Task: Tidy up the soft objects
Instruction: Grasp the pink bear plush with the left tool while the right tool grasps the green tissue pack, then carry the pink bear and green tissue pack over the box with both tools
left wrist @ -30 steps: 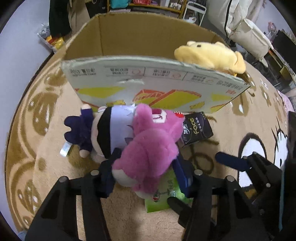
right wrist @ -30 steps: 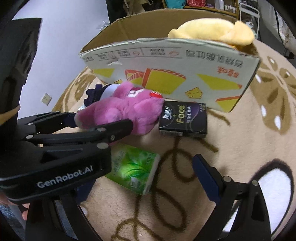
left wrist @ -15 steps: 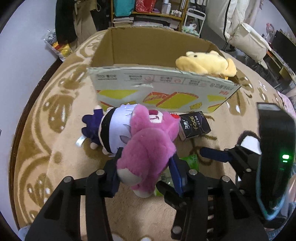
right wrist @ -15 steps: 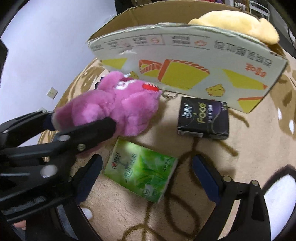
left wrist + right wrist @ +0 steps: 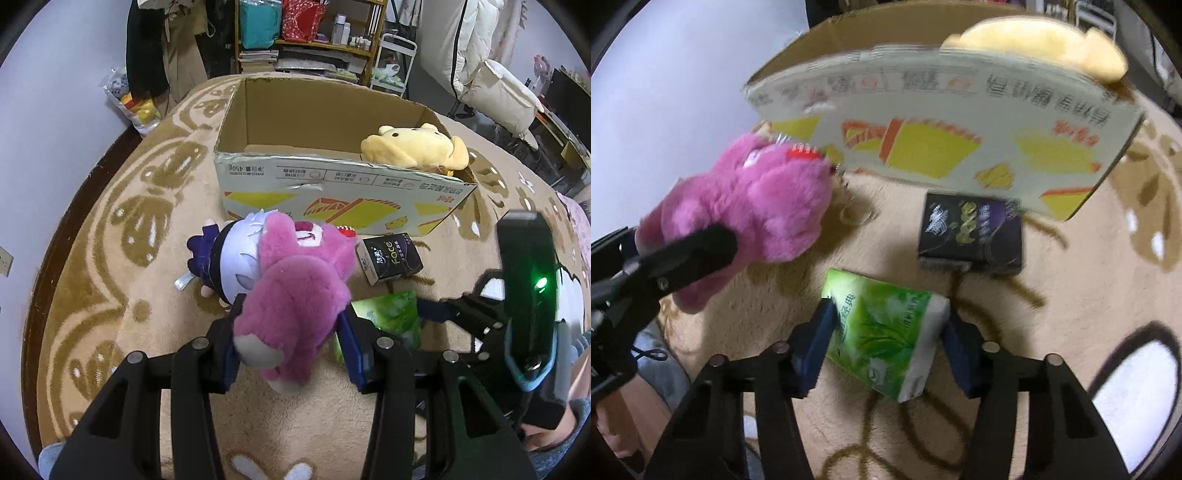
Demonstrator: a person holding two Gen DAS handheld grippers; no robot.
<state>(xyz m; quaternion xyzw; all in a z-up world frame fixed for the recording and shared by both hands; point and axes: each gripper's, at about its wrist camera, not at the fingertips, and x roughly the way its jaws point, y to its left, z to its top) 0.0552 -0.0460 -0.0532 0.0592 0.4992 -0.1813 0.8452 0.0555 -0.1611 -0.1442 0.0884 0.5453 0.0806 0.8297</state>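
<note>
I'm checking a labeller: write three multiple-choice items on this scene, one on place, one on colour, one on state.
1. Where is the yellow plush?
A. in the box
B. on the rug
C. in a gripper

2. What colour is the pack in the right gripper?
A. black
B. green
C. pink

3. What is the left gripper doing?
A. hanging open
B. gripping the pink plush
C. gripping the black pack

Key: A, it lies in the box's right corner; B, the fingers close on the green pack; B, both fingers press the plush's sides.
</note>
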